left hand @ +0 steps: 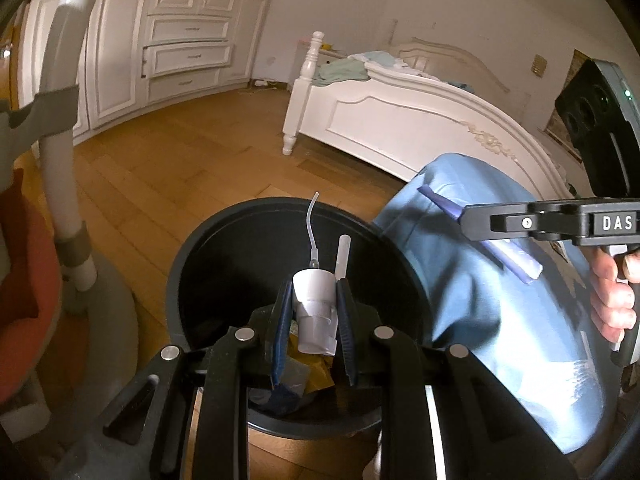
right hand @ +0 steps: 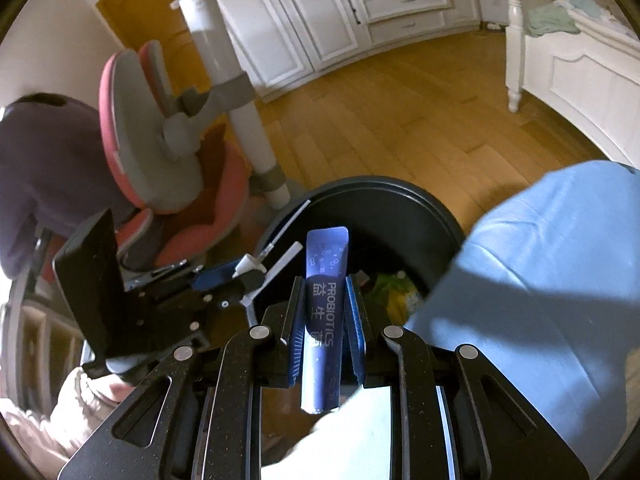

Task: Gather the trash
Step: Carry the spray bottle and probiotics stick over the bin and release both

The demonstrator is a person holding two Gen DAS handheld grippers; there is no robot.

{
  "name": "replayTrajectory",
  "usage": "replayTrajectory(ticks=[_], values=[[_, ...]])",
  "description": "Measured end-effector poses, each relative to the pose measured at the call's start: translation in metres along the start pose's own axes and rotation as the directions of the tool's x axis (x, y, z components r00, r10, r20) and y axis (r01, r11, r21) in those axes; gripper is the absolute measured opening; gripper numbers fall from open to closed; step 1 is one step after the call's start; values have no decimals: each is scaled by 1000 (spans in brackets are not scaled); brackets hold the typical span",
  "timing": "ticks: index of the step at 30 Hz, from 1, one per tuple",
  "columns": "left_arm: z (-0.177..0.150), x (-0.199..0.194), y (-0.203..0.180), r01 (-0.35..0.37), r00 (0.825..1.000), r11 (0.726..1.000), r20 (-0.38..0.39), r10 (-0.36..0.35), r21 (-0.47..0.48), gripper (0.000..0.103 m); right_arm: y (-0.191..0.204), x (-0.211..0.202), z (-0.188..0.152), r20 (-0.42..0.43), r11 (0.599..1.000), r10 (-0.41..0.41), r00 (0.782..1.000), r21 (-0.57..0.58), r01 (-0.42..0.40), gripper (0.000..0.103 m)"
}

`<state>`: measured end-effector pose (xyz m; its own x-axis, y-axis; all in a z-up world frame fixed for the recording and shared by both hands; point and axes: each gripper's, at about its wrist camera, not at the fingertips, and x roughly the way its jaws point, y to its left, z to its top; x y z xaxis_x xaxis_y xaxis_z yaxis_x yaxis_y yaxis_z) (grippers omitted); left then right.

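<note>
Poised over the dark bin (left hand: 208, 264) for dropping, left tongs (left hand: 314, 300) grip a white pump nozzle (left hand: 314, 304) while right tongs (right hand: 326, 300) clamp a blue probiotics sachet (right hand: 324, 300)

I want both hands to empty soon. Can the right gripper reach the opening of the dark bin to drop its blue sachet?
Probably yes. The right gripper holds the blue sachet just before the bin; its mouth is open.
</note>
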<state>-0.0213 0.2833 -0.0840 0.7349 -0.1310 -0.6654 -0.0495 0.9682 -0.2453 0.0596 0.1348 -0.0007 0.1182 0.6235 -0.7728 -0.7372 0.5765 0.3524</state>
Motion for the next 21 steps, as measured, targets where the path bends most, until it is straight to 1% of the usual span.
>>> replayTrajectory(ticks=[9,11,13,14,15,16,18,21], values=[[5,17,5,-4,999,1000,-37,4,3,24,0,27,10,-26,1000,0,1000,7,1,21],[6,17,2,-27,999,1000,-43,27,14,25,-3,31,11,-33,1000,-5,999,16,6,21],[9,16,1,-44,998,999,-45,45,26,26,-5,34,13,-28,1000,-5,1000,24,5,30],[9,16,2,-48,998,998,-42,49,28,26,-7,31,12,-19,1000,-2,1000,31,3,40],[10,15,2,-51,998,998,-39,52,27,31,-9,29,11,-10,999,2,1000,37,-2,48],[11,13,2,-54,998,998,-34,55,25,38,-10,27,11,-2,999,6,1000,42,-6,50],[11,11,1,-55,998,998,-21,56,22,45,-12,24,10,7,999,9,1000,46,-9,51],[14,8,-5,-36,999,999,-17,36,20,45,-17,15,7,27,998,16,999,61,-18,51]])
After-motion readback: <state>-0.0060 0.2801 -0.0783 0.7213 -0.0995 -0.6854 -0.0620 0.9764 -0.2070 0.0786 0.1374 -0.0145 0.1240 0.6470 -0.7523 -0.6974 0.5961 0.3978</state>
